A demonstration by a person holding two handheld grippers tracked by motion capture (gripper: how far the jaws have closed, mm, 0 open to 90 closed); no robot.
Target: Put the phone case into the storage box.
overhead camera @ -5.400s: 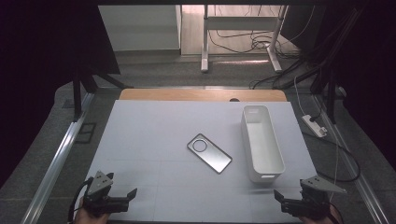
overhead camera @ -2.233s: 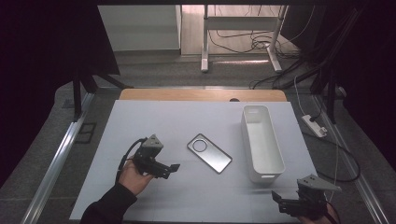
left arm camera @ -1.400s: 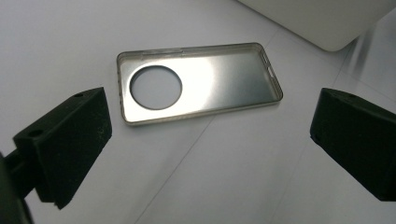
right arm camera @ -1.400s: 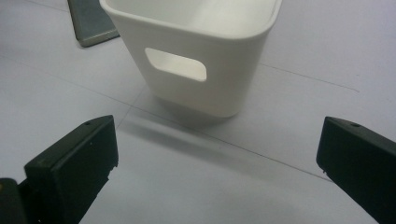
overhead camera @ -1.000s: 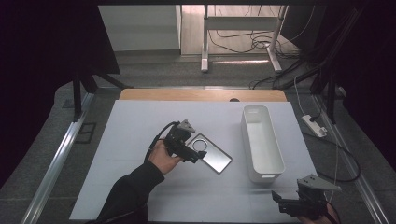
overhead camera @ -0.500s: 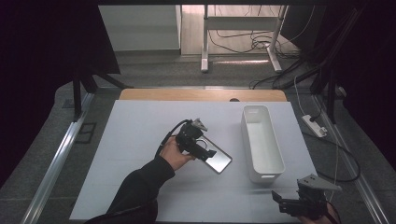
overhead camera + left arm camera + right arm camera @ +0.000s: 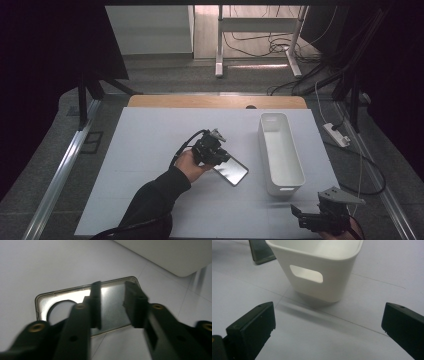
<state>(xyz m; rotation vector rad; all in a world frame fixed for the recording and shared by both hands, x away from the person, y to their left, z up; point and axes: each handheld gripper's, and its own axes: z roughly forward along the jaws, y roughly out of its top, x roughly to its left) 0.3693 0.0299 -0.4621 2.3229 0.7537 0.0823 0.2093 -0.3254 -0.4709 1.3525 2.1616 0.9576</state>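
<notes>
Flat grey phone case (image 7: pixel 110 307), rounded corners, round camera cutout

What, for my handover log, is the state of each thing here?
Phone case: flat on the table, not lifted.
White bin: upright, empty.
Left gripper: over the case, jaws have just been closing, narrow gap, nothing clamped.
Right gripper: jaws wide open, empty.
</notes>
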